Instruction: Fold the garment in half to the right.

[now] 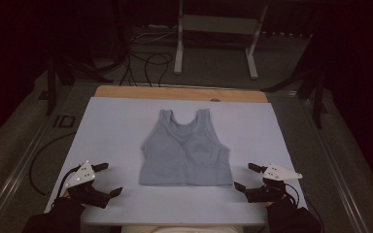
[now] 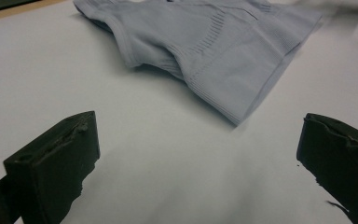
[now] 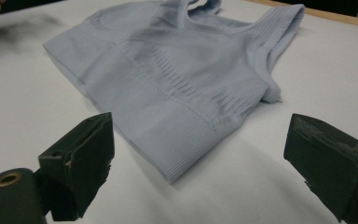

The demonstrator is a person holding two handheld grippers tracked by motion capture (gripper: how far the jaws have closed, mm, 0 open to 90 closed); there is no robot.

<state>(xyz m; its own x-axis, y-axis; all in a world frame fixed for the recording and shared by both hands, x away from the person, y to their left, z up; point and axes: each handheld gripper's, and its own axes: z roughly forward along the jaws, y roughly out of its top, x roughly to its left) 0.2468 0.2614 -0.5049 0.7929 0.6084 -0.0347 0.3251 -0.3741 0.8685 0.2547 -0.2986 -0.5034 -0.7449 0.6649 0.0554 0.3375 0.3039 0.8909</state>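
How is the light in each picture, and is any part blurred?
High view: dim, the floor around the table nearly black. Left gripper view: brighter, the crop top sharp, its far right edge smeared. Right gripper view: the top's ribbing crisp, a dark blur at the upper left corner.

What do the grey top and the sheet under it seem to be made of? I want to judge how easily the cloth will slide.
The crop top looks like a soft, matte stretch knit: ribbed bands run along its hem and straps, and it lies limp. The pale sheet looks smooth and matte, perhaps paper or thin plastic; I cannot tell which. A wooden-looking board edge shows beyond it.
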